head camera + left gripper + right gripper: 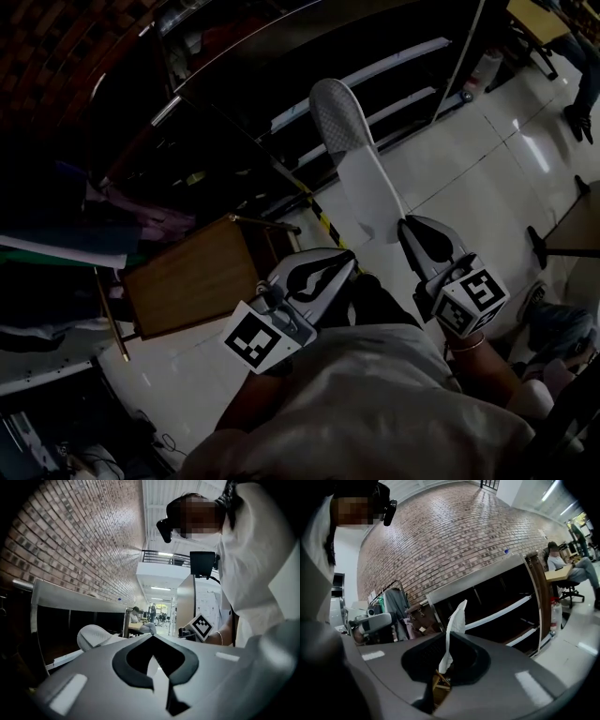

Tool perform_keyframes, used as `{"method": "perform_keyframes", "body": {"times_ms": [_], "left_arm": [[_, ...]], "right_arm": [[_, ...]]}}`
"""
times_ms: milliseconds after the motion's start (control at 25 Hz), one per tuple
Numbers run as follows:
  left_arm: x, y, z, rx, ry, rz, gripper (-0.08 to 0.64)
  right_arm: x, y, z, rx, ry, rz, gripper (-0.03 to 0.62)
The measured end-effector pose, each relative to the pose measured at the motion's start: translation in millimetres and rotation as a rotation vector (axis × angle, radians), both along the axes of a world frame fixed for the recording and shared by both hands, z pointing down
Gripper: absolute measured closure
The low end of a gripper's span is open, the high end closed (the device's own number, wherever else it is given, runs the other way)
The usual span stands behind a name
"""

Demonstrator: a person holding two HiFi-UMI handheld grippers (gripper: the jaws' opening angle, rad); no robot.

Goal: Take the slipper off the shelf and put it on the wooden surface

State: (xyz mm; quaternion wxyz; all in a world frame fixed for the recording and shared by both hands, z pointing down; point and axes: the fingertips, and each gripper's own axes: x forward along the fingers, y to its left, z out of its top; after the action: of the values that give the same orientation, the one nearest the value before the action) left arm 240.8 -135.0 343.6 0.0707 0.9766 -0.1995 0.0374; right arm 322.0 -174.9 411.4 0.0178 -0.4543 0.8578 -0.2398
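Note:
A white slipper (352, 159) sticks up and away from my right gripper (407, 227), which is shut on its heel end; the toe points toward the dark shelf (375, 80). In the right gripper view the slipper (456, 625) shows edge-on between the jaws, with the shelf (497, 597) behind it. My left gripper (345, 262) hangs beside it, jaws together and holding nothing, just right of the wooden surface (192, 277). The slipper's toe (93, 637) appears left of the left gripper (152, 638) in its own view.
Clothes and bags (141, 220) lie left of the wooden surface. Yellow-black tape (319, 211) runs on the tiled floor by the shelf's foot. A table leg (553, 248) and a person's shoe (574, 122) are at the right. A seated person (562, 564) is beyond the shelf.

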Motion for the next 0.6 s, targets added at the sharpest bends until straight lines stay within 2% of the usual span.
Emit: {"method": "perform_keyframes", "body": {"times_ms": [200,360,520,600], "left_arm": [[-18,23,-19,0.010,0.099,0.013,0.566],[-45,48,-34,0.037,0.128,0.031,0.565],[-96,73,-47,0.073,0.130,0.012,0.566],[-130,88,-49,0.077,0.138,-0.014,0.566]], "right_arm": [[-22,34,-18,0.034,0.008,-0.004,0.566],[-55,68,-43,0.096,0.054,-0.029,0.566],[-100,94,-76,0.214,0.054,-0.042,0.566],[-128,110,-84,0.242,0.058,-0.051,0.566]]}}
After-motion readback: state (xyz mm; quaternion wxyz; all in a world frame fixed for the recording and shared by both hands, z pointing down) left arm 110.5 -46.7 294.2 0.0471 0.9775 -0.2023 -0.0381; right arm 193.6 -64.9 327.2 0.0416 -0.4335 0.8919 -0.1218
